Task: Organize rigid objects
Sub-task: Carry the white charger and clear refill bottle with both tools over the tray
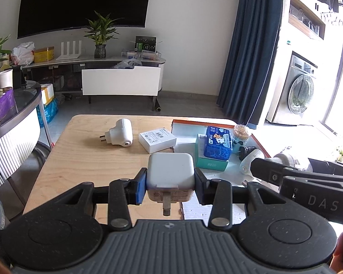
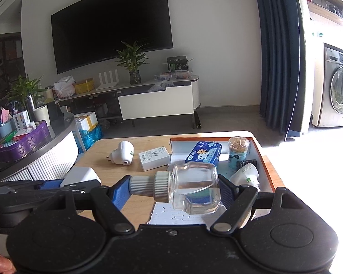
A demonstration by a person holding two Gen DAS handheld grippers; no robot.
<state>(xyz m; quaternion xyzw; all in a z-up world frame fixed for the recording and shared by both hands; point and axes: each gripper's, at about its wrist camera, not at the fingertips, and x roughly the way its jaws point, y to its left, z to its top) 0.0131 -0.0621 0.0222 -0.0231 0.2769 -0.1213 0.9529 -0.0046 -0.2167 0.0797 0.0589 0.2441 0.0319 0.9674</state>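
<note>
Both wrist views face forward, close over the shared wooden table.

Print on the blue box too small to read. Teal box beneath it mostly covered. Tray near edge hidden behind right gripper. White charger partly blocked by left gripper's arm. Black plug partly occluded.

Charger: showing white, with a beige label face. Bottle: showing clear glass, with a pale grey ribbed cap. Gripper pads: showing blue on black arms. Table: showing light wood grain. Tray: showing an orange rim around a white floor. Packet: showing blue with a white cartoon print, lying on a teal box. Plug-in: showing white. Curtain: showing dark navy.
</note>
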